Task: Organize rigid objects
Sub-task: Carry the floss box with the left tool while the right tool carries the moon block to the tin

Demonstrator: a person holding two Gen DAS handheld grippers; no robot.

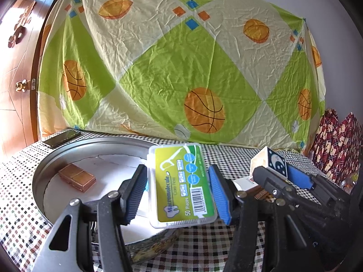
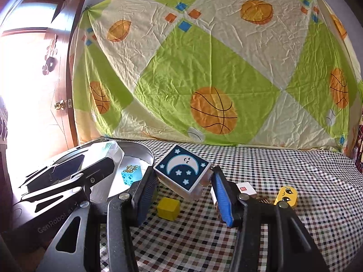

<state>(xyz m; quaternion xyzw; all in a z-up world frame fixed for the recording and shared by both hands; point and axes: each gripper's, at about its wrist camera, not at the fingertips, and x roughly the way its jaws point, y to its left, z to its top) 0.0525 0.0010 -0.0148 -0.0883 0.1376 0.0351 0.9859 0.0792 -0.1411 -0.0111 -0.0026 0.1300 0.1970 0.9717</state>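
Note:
My left gripper (image 1: 177, 170) is shut on a clear floss-pick box with a green label (image 1: 181, 181), held over the right rim of a round metal tray (image 1: 68, 149). A copper-coloured flat block (image 1: 77, 176) lies in the tray. In the right wrist view, my right gripper (image 2: 183, 170) is shut on a block with a white moon and stars on dark blue (image 2: 182, 170), tilted and held above the checkered cloth. A translucent blue cube (image 2: 131, 174) sits in the tray (image 2: 145, 154). The right gripper (image 1: 280, 172) with the moon block (image 1: 276, 162) hangs just right of the left one.
On the checkered cloth lie a yellow cube (image 2: 168, 208), a small white box with a red mark (image 2: 246, 188) and a yellow block with a cartoon face (image 2: 286, 196). A phone (image 1: 61, 138) lies behind the tray. A patterned sheet hangs at the back, and a wooden door stands at the left.

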